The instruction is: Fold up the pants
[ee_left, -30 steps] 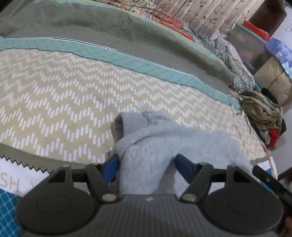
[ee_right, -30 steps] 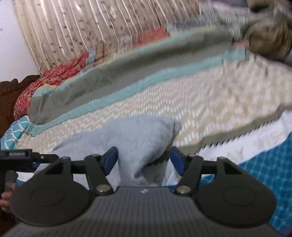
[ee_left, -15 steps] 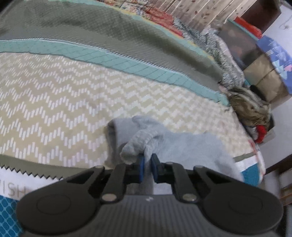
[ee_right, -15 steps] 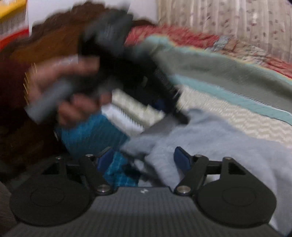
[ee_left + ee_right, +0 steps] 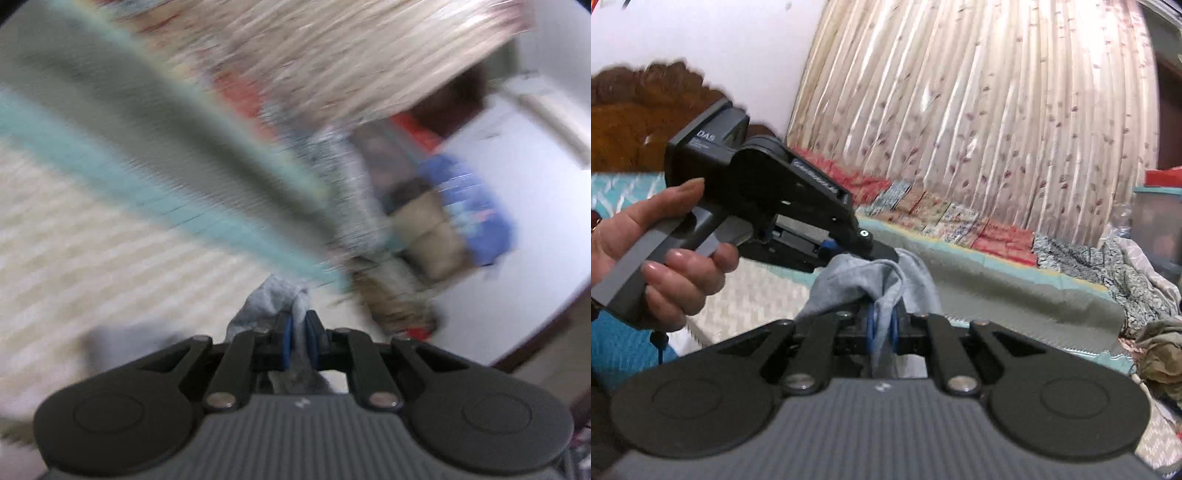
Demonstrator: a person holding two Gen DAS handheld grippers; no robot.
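Observation:
The grey pants [image 5: 871,273] hang bunched between both grippers, lifted above the bed. My right gripper [image 5: 882,328] is shut on a fold of the grey cloth. My left gripper [image 5: 298,332] is shut on another bunch of the pants [image 5: 273,299]; its view is blurred by motion. In the right wrist view the left gripper [image 5: 849,251] shows just beyond, held by a hand [image 5: 665,251], its tips in the same cloth.
The bed [image 5: 997,291] has a quilt with olive, teal and zigzag bands. A heap of clothes [image 5: 1156,347] lies at the right edge. A striped curtain [image 5: 997,110] and a carved wooden headboard [image 5: 639,107] stand behind. Boxes [image 5: 436,236] sit by the wall.
Both grippers have shut on the grey pants and lifted them off the bed. The right gripper was open half a second ago. Both views have swung upward.

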